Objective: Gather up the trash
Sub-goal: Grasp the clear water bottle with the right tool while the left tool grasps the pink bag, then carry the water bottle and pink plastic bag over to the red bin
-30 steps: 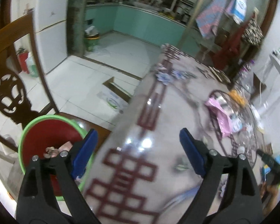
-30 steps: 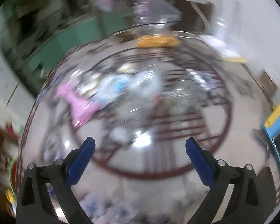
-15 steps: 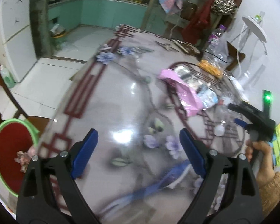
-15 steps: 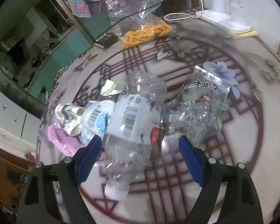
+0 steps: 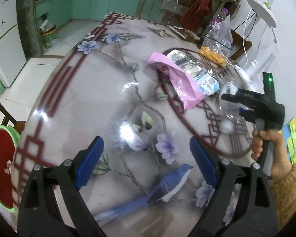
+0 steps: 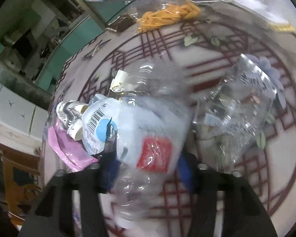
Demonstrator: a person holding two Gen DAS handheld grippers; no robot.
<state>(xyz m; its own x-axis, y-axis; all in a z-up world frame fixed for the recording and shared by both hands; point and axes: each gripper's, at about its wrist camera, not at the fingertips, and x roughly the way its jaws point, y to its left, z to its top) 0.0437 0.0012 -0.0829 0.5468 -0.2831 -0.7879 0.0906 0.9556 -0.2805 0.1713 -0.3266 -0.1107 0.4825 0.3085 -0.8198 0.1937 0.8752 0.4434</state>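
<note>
A crushed clear plastic bottle (image 6: 148,148) with a red label lies on the patterned table between my right gripper's (image 6: 146,169) blue pads, which have closed in against its sides. In the left wrist view the bottle (image 5: 228,106) sits under the right gripper (image 5: 240,102). My left gripper (image 5: 146,160) is open and empty over the table's near part. Other trash lies nearby: a pink plastic bag (image 5: 179,81), a blue-white wrapper (image 6: 100,122), a clear crinkled packet (image 6: 240,102). A green-rimmed red bin (image 5: 0,158) stands below the table's left edge.
A bag of orange snacks (image 6: 167,15), a standing water bottle (image 5: 219,23) and a white lamp (image 5: 262,15) with cables are at the table's far right. A small paper scrap (image 6: 118,81) lies behind the bottle. The kitchen floor lies beyond the left edge.
My right gripper moved forward onto the clear bottle and its pads closed in on it. My left gripper swung from the bin at the table edge to over the table.
</note>
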